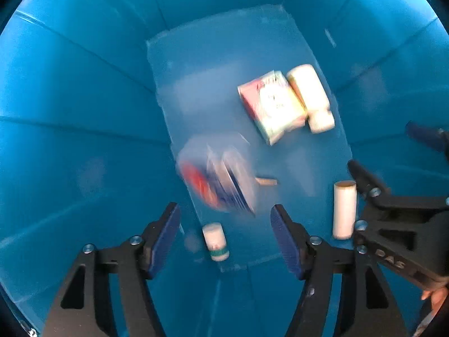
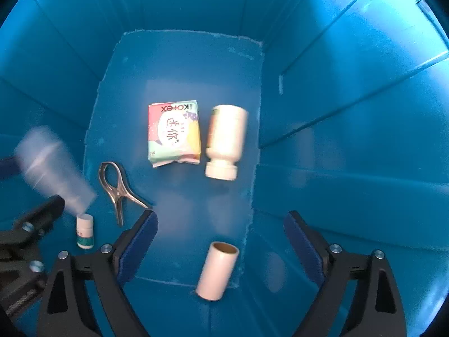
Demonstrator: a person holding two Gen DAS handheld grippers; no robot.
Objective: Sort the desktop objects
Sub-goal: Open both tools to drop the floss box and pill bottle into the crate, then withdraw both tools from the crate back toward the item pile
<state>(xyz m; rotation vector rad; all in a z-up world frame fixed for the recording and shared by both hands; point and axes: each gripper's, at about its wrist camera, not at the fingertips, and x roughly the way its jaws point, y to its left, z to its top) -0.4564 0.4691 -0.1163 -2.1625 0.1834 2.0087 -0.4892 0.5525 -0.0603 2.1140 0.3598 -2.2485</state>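
Note:
Both grippers hang over a deep blue bin [image 1: 84,112]. My left gripper [image 1: 226,221] is open and empty. A blurred red, white and blue packet [image 1: 216,174] is in the air just ahead of its fingers; it shows as a pale blur [image 2: 53,168] in the right wrist view. My right gripper [image 2: 220,236] is open and empty above a cardboard tube [image 2: 217,271]. On the bin floor [image 2: 179,64] lie a Kotex pack [image 2: 174,134], a white bottle [image 2: 226,141], a metal clip [image 2: 118,188] and a small white vial [image 2: 84,231].
The bin's walls [image 2: 350,140] rise steeply on all sides. The right gripper's body [image 1: 398,219] shows at the right of the left wrist view, beside the tube [image 1: 344,209]. The left gripper's finger [image 2: 33,221] shows at the left of the right wrist view.

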